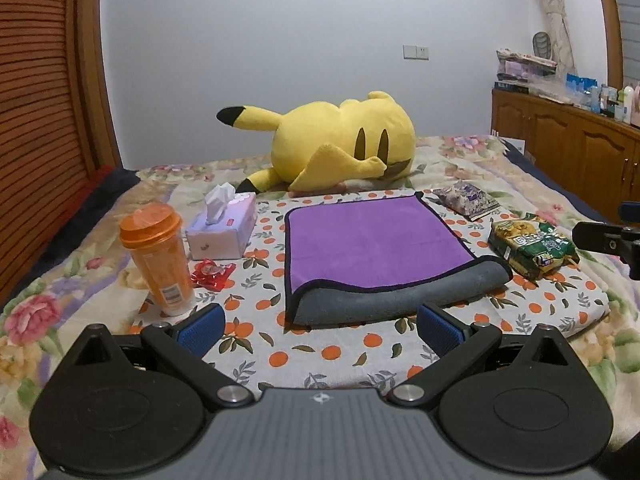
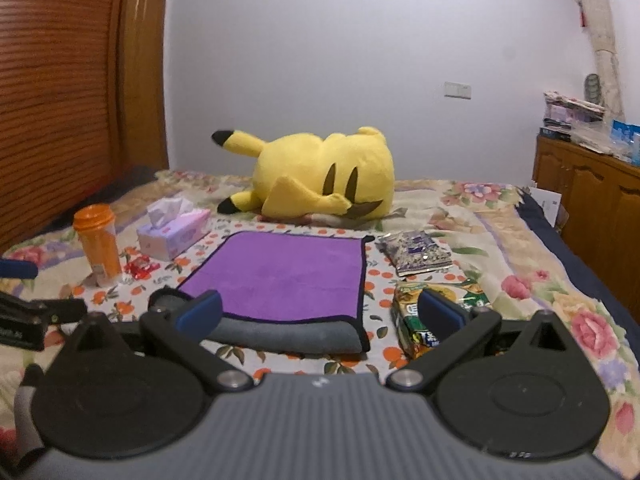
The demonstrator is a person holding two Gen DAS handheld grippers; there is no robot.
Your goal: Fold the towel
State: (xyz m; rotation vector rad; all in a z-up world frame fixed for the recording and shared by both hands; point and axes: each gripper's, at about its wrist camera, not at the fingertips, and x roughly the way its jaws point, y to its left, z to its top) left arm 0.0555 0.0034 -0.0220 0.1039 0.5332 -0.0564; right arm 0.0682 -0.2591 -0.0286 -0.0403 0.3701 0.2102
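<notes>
A purple towel (image 1: 376, 240) with a black hem and grey underside lies folded on an orange-print cloth (image 1: 320, 352) on the bed; its near folded edge shows grey. It also shows in the right wrist view (image 2: 288, 272). My left gripper (image 1: 320, 326) is open and empty, hovering just short of the towel's near fold. My right gripper (image 2: 320, 312) is open and empty, just above the near fold, its right finger over a green snack bag (image 2: 416, 320). Each gripper shows at the edge of the other's view.
An orange cup (image 1: 158, 256), a tissue box (image 1: 224, 228) and red wrappers (image 1: 212, 274) sit left of the towel. The green snack bag (image 1: 532, 248) and a purple packet (image 1: 466, 198) lie right. A yellow plush (image 1: 340, 144) lies behind. A wooden cabinet (image 1: 568, 148) stands right.
</notes>
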